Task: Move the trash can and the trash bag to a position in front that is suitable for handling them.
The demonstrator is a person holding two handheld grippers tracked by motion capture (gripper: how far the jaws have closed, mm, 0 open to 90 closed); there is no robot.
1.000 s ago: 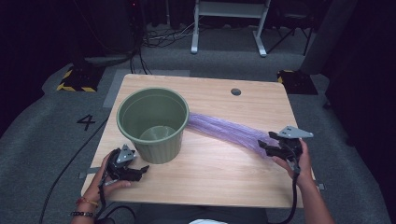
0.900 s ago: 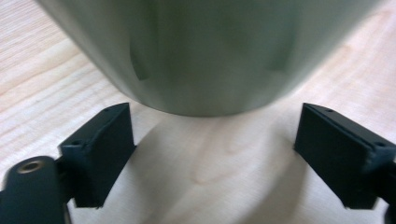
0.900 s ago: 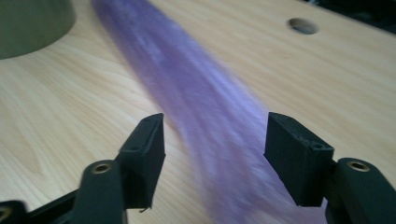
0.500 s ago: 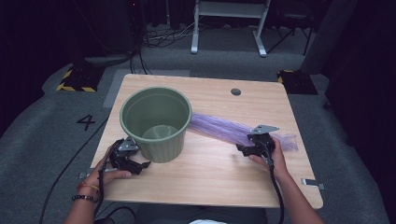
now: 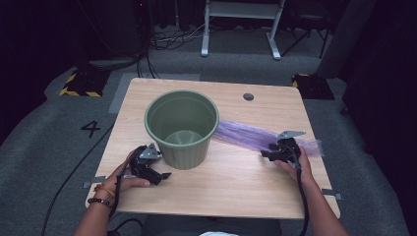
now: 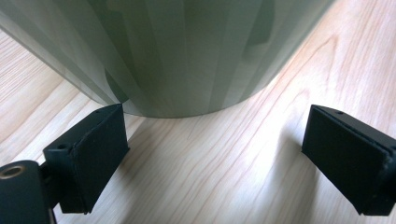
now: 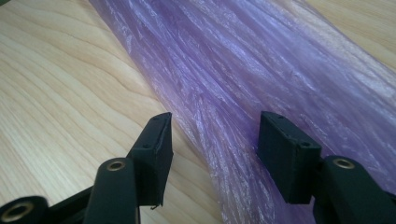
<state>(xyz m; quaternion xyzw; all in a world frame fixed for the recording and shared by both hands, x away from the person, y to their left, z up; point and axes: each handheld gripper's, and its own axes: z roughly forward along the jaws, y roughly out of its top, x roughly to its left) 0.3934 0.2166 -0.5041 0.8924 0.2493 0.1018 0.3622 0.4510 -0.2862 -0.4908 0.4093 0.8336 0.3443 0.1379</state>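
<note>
A green plastic bucket stands upright on the wooden table. From behind its right side a flat purple plastic bag stretches toward the table's right edge. My left gripper lies low at the bucket's front left. Its jaws have just been opening and now stand wide, with the bucket's base just beyond them and nothing between them. My right gripper hovers over the bag's middle. Its jaws have just been closing, still apart, with the bag below and between them.
A round cable hole sits near the table's far edge. On the grey floor are a painted "4", yellow-black blocks and a white metal stand. Each gripper trails a black cable.
My right gripper has moved left and down onto the purple bag. My left gripper has slid right, closer to the bucket's base.
</note>
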